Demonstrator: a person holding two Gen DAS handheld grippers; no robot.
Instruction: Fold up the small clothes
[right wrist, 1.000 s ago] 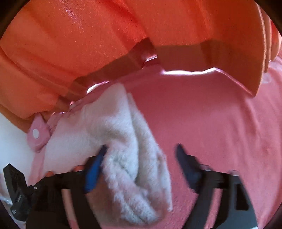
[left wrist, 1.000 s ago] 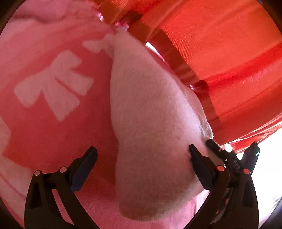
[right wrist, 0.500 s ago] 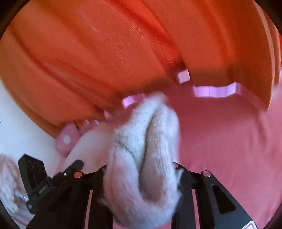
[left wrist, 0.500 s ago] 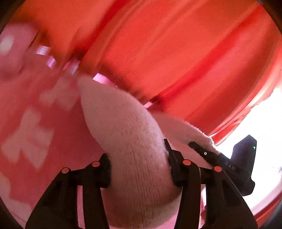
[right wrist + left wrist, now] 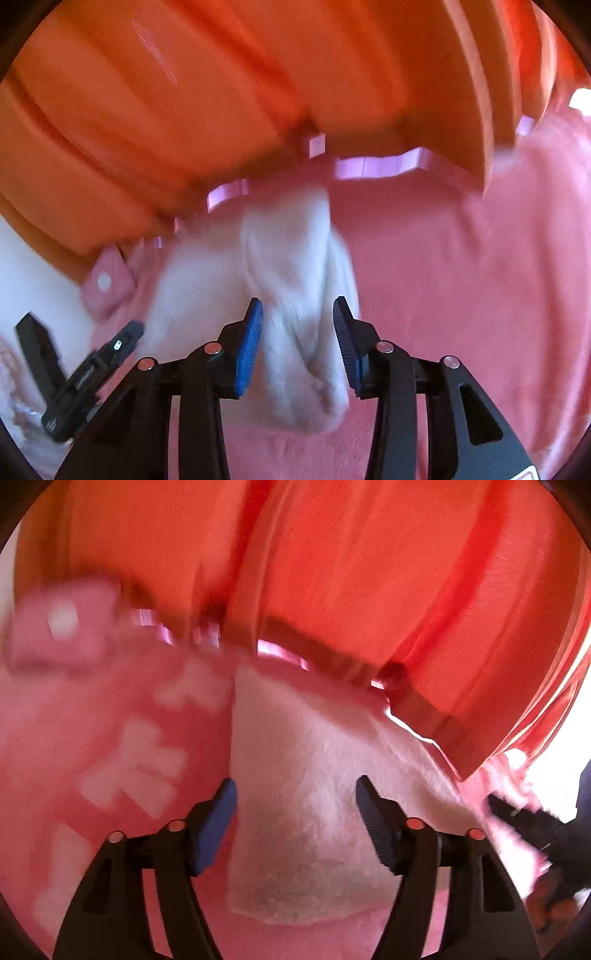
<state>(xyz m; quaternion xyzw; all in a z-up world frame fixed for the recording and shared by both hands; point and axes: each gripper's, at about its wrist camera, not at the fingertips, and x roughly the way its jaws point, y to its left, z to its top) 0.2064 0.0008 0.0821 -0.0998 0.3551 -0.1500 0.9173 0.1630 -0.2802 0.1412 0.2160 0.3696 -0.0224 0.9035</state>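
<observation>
Both grippers, left (image 5: 295, 812) and right (image 5: 297, 332), have parted their jaws and released the white sock (image 5: 306, 805), now lying centre-frame on the pink blanket (image 5: 461, 295), suggesting this fold is placed.

Black claw (image 5: 297, 336), blue pads (image 5: 249, 349)

The folded sock (image 5: 295, 775) lies on the patterned blanket (image 5: 122, 753), between the fingers of the left gripper (image 5: 295, 823). Behind it hangs the curtain (image 5: 332, 572), its hem just above the blanket's far edge. In the right wrist view the sock (image 5: 295, 332) sits between the fingers of the right gripper (image 5: 297, 343), with the left gripper (image 5: 92, 369) to the left (contact with the pads is unclear).
</observation>
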